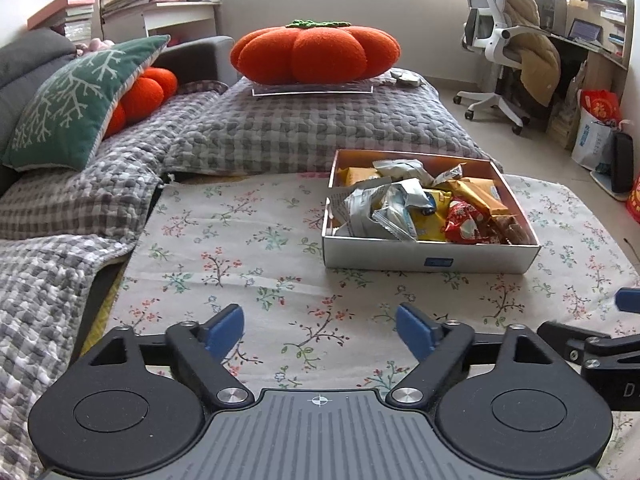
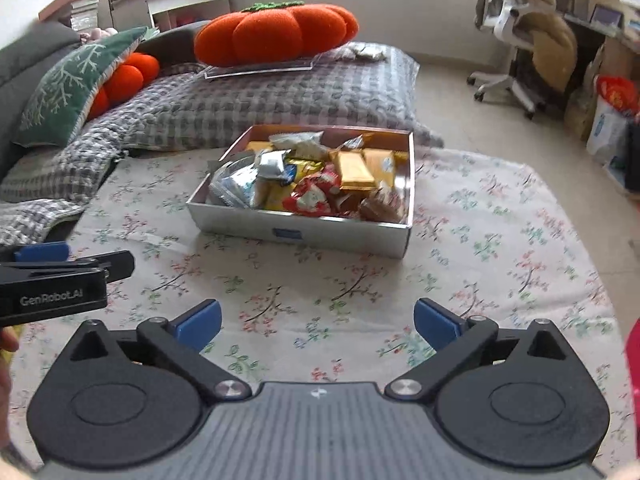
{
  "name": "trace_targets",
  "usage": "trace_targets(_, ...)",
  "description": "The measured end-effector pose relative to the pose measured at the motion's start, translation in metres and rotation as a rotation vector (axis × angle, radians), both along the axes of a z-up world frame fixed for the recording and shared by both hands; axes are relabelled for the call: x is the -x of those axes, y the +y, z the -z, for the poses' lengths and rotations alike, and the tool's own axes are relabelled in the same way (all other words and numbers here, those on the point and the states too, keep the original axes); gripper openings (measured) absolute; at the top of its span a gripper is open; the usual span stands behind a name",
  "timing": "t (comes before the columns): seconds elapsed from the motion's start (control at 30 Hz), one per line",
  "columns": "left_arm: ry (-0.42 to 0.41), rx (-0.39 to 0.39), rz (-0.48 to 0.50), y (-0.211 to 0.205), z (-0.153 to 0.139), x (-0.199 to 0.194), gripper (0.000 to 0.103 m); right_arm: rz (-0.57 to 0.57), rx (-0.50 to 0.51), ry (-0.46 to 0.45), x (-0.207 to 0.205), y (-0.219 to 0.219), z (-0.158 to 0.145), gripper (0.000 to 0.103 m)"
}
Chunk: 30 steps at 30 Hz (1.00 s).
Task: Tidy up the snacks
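L gripper (image 1: pixel 320 330) & R gripper (image 2: pixel 318 325): both jaws wide, empty, above floral cloth (image 1: pixel 248 248), touching nothing. Snack box (image 2: pixel 308 236) w/ wrapped snacks (image 2: pixel 316 196) sits ahead, well apart.

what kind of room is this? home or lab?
Most likely a home living room or bedroom-study. A sofa with a green cushion and a pumpkin pillow, a desk with a white office chair, and bookshelves behind. The snack box sits on a floral cloth.
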<state>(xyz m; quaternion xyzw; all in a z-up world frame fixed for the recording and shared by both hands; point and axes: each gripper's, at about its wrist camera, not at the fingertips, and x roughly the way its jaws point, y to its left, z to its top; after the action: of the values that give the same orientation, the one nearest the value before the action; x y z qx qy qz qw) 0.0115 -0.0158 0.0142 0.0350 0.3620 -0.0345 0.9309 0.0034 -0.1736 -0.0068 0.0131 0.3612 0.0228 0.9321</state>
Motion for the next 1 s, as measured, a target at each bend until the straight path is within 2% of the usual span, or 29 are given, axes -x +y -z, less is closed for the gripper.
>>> trace_targets(0.33, -0.027, -0.003, -0.003, -0.0026, -0.0026, 0.0009, 0.099, 0.047, 0.022, 0.010, -0.0023, -0.0038, 0.0015, 0.103)
trace_targets(1.0, 0.022, 0.030, -0.009, -0.0016, 0.0013, -0.0028, 0.103, 0.037, 0.038, 0.020, -0.0037, -0.0001, 0.0030, 0.103)
